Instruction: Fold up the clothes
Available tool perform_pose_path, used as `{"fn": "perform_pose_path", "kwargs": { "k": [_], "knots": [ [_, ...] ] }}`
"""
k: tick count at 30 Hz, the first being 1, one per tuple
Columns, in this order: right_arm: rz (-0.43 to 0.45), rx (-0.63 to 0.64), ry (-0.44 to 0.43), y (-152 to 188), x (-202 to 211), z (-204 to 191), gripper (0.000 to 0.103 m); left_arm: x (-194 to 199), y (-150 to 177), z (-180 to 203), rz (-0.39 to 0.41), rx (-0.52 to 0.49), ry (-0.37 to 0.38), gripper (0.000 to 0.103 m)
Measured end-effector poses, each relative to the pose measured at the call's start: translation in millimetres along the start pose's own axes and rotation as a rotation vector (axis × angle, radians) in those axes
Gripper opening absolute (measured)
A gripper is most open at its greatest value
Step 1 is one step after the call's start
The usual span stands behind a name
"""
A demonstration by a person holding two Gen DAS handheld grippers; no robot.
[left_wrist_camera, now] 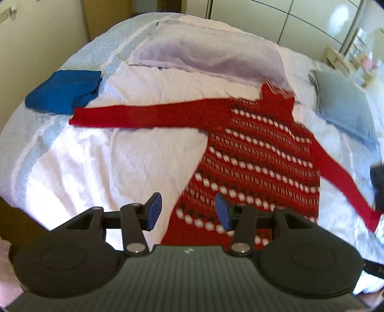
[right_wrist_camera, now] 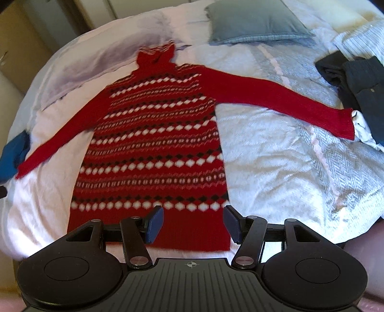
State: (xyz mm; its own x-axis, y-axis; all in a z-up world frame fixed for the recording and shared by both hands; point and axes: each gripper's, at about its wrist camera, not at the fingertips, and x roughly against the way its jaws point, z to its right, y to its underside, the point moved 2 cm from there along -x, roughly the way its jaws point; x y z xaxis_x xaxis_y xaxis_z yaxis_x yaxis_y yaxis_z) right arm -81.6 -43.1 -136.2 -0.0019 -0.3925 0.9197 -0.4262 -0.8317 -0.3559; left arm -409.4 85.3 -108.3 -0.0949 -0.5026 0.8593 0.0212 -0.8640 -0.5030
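A red sweater (left_wrist_camera: pixel 259 153) with white and black diamond bands lies flat on the bed (left_wrist_camera: pixel 100 163), both sleeves spread out. It also shows in the right wrist view (right_wrist_camera: pixel 156 134). My left gripper (left_wrist_camera: pixel 187 211) is open and empty, hovering over the sweater's lower left hem corner. My right gripper (right_wrist_camera: pixel 194 223) is open and empty, above the plain red hem near the lower right corner. The left sleeve (left_wrist_camera: pixel 144 115) reaches toward a blue garment. The right sleeve (right_wrist_camera: pixel 288 98) reaches toward a dark clothes pile.
A folded blue garment (left_wrist_camera: pixel 64 91) lies at the bed's left. A grey pillow (right_wrist_camera: pixel 254 21) and a lilac pillow (left_wrist_camera: pixel 206 50) lie at the head. A pile of dark clothes (right_wrist_camera: pixel 355 79) sits at the right edge. Wardrobe doors (left_wrist_camera: pixel 300 16) stand behind the bed.
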Motion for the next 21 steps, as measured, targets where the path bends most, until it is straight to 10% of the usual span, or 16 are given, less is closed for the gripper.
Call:
{"fn": "perform_pose_path", "kwargs": {
  "k": [11, 21],
  "knots": [
    [0.001, -0.092, 0.132, -77.1, -61.5, -38.1, 0.059, -101.0, -94.8, -95.4, -0.027, 0.255, 0.01, 0.046],
    [-0.086, -0.077, 0.238, -84.3, -144.7, -59.1, 0.059, -227.3, -99.1, -234.8, -0.033, 0.805, -0.036, 0.048]
  ]
}}
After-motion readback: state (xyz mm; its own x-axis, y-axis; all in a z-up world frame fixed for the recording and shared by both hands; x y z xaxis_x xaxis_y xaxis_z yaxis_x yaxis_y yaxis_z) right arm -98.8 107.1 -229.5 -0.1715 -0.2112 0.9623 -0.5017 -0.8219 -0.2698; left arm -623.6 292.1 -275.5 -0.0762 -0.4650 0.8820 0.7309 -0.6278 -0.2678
